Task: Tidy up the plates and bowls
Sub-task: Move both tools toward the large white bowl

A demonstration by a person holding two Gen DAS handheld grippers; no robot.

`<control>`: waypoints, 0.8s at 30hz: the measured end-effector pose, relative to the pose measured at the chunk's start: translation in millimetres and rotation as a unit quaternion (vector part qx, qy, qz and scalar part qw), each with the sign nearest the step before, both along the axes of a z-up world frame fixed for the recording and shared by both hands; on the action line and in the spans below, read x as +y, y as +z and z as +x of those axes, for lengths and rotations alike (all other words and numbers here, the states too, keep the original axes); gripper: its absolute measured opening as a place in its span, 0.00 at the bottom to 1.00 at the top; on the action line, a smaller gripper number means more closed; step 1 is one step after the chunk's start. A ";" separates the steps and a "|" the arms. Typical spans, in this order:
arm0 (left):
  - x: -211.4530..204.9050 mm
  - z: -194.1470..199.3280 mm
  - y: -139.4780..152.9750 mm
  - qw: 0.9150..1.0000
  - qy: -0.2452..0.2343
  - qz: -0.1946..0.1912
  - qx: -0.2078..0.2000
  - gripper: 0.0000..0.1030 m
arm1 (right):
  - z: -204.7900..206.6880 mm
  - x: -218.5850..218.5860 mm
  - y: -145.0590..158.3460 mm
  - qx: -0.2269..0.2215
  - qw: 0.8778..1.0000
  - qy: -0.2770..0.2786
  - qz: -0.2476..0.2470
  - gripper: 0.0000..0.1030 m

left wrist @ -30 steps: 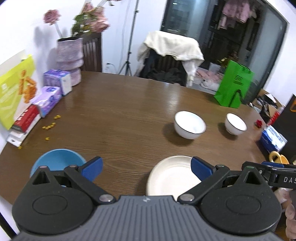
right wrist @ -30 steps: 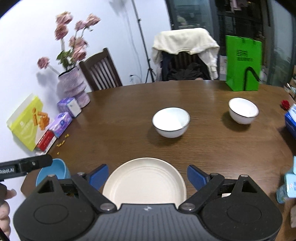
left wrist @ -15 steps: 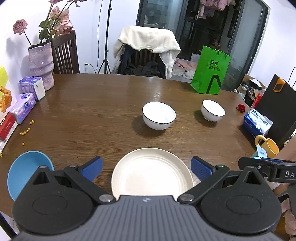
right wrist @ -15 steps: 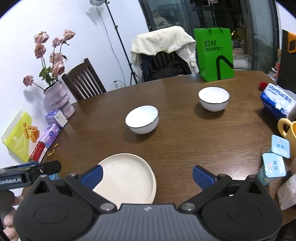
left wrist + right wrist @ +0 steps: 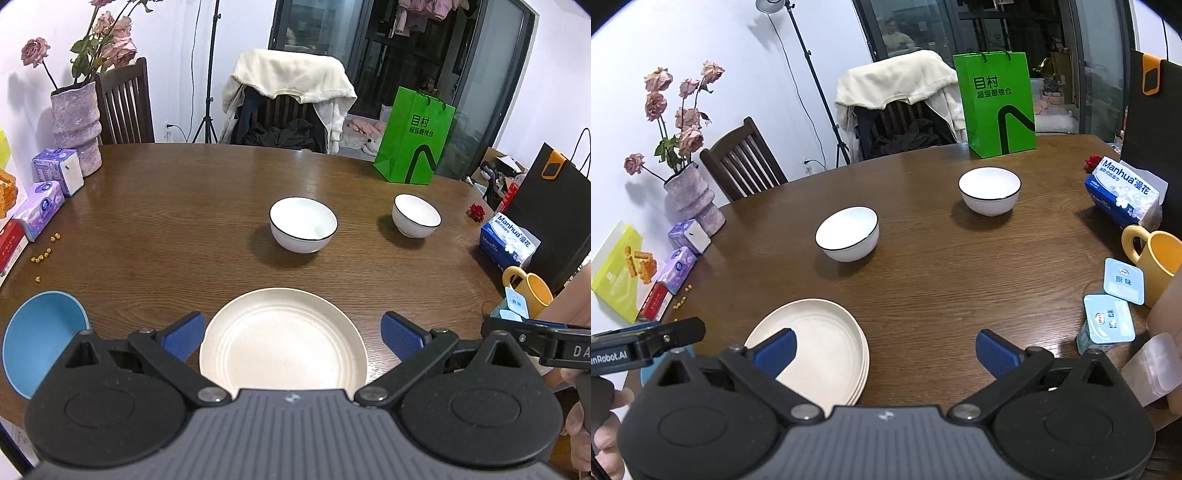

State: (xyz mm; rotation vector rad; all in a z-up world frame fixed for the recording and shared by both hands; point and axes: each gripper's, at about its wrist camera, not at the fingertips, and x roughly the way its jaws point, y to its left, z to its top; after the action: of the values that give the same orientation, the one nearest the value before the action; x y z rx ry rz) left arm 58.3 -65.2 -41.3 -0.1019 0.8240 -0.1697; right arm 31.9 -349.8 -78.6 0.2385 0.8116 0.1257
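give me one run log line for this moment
left gripper: open, over cream plates | right gripper: open, empty | white bowls: apart, untouched | blue bowl: table edge

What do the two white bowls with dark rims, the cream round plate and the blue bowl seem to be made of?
The two white bowls with dark rims: probably glazed ceramic; glossy walls, thin painted rim lines.
The cream round plate: matte, likely plastic, melamine or fibre composite; no glare, and the right wrist view shows layered edges, so it looks like a stack.
The blue bowl: matte, probably the same kind of plastic.
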 end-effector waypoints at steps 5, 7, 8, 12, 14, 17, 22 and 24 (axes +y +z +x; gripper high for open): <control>-5.8 -2.1 1.0 1.000 -0.001 0.002 -0.002 1.00 | -4.4 -7.8 0.5 -0.003 1.000 0.000 0.010 1.00; -6.8 -2.6 1.2 1.000 -0.001 0.002 -0.001 1.00 | -5.1 -8.2 -0.5 0.000 1.000 0.001 0.012 1.00; -7.9 -3.0 1.9 1.000 -0.002 0.002 -0.001 1.00 | -5.8 -8.5 -1.0 0.002 1.000 0.001 0.012 1.00; -9.0 -4.6 2.4 1.000 -0.003 0.004 -0.001 1.00 | -8.4 -9.0 -1.5 0.005 1.000 0.001 0.009 1.00; -8.7 -4.6 2.3 1.000 -0.002 0.005 0.001 1.00 | -8.7 -8.9 -2.4 0.008 1.000 0.000 0.007 1.00; -8.4 -5.3 3.4 1.000 -0.001 0.005 0.000 1.00 | -9.2 -9.3 -2.6 0.008 1.000 0.001 0.010 1.00; -8.1 -1.8 4.4 1.000 0.000 0.004 -0.003 1.00 | -6.9 -9.4 -0.7 0.005 1.000 -0.004 0.004 1.00; -7.9 0.0 4.1 1.000 -0.002 0.004 -0.004 1.00 | -4.6 -9.5 -0.3 0.005 1.000 -0.006 0.003 1.00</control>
State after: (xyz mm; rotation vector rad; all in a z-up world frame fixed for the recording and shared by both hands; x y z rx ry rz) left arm 58.3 -73.2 -37.2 -0.0931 0.8176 -0.1700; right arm 27.3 -359.2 -78.9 0.2493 0.8189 0.1159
